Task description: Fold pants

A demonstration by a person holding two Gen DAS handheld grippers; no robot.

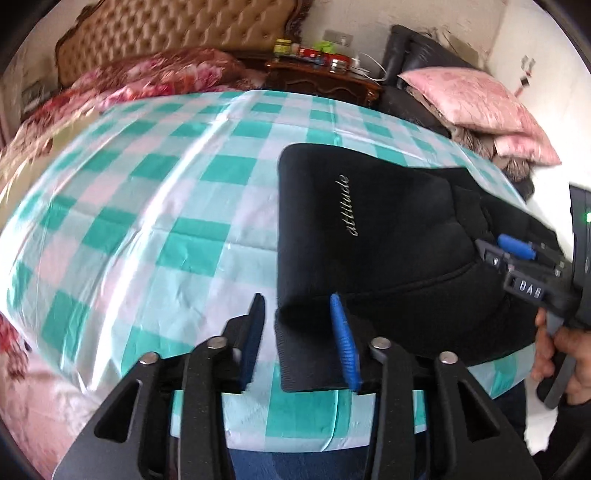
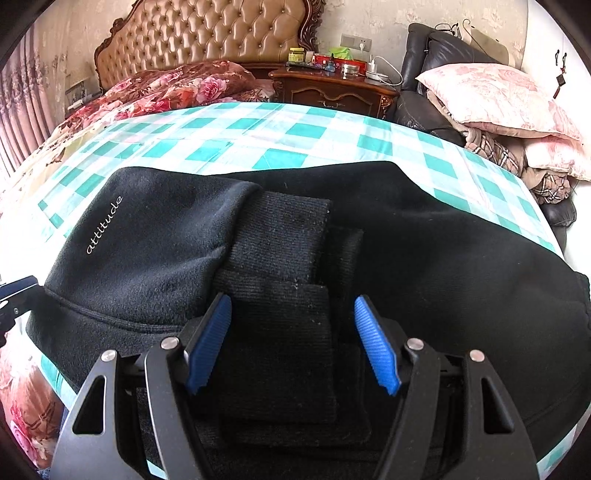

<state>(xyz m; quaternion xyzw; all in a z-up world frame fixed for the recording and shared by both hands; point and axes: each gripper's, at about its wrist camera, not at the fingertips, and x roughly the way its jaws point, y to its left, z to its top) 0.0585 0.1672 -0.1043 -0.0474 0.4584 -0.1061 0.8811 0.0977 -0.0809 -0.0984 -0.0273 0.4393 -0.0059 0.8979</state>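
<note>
Black fleece pants (image 1: 388, 240) with the word "attitude" lie partly folded on a teal-and-white checked sheet (image 1: 147, 221). My left gripper (image 1: 297, 306) is open at the pants' near left edge, with a ribbed cuff (image 1: 306, 358) between its fingers. My right gripper (image 2: 291, 306) is open just over the stacked ribbed cuffs (image 2: 280, 332) in the middle of the pants (image 2: 443, 258). It also shows at the right of the left wrist view (image 1: 517, 254), held by a hand.
A tufted headboard (image 2: 221, 33) and a floral quilt (image 2: 177, 88) are at the far end. A wooden nightstand (image 2: 332, 88) with small items stands behind. A black chair with pink pillows (image 2: 495, 99) is at the right. The sheet's near edge (image 1: 295, 435) is close below.
</note>
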